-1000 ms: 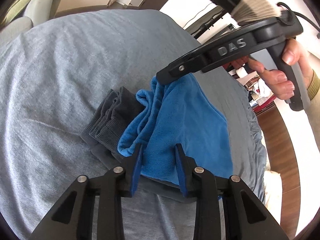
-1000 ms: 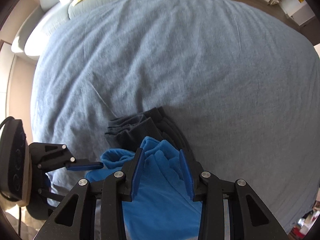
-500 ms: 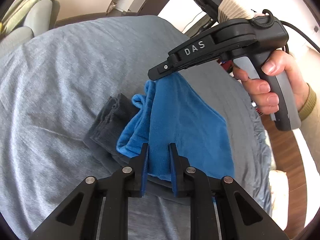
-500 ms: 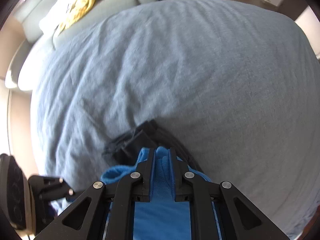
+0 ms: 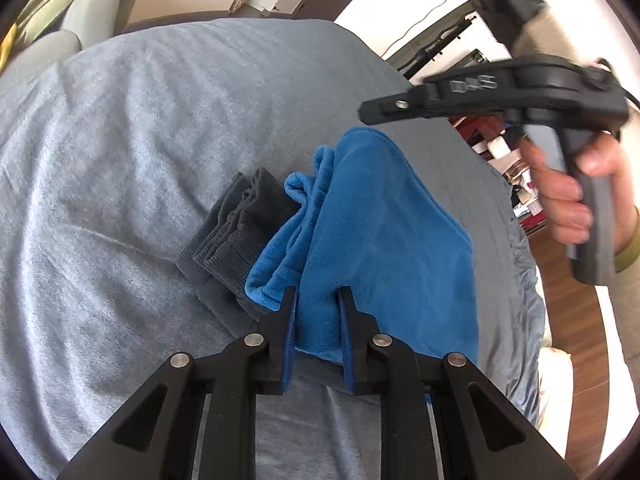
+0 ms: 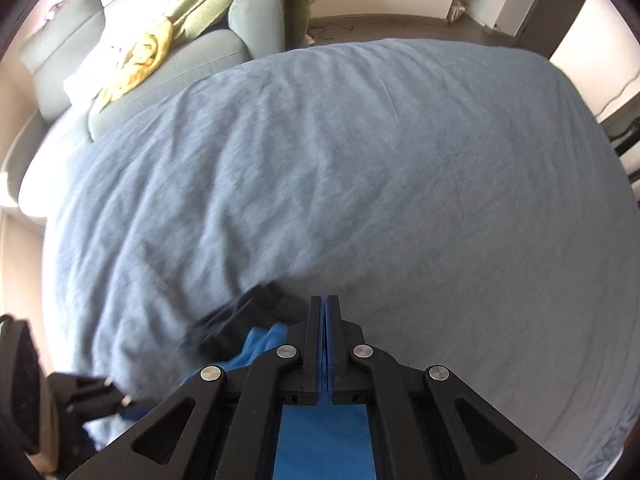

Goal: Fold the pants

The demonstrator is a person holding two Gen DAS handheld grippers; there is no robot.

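Biggest thing here is the wide grey-blue bedspread (image 6: 360, 160), a bit wrinkled, filling most of both views. Off at the far left of the right wrist view sits a pale grey-green armchair (image 6: 160, 40) with a light green throw and something yellow draped over it. On the bedspread near the cameras are the blue fleece pants (image 5: 384, 236), bunched into soft folds with their far tip lifted up. They lie partly on top of a dark grey ribbed knit garment (image 5: 236, 232) that pokes out on their left side. The black left gripper (image 5: 317, 300) has its blue-padded jaws drawn in close around the near edge of the blue fleece, so it looks pinched on that edge. The black right gripper (image 6: 324, 304) is at the far right in the left wrist view, blurry, with a hand (image 5: 568, 196) around its handle and a tan sleeve cuff showing. Its jaws are fully closed, blue pads pressed flat together with no fabric visible between them in its own camera. Its tip sits just above the lifted fleece tip, apparently clear of it.
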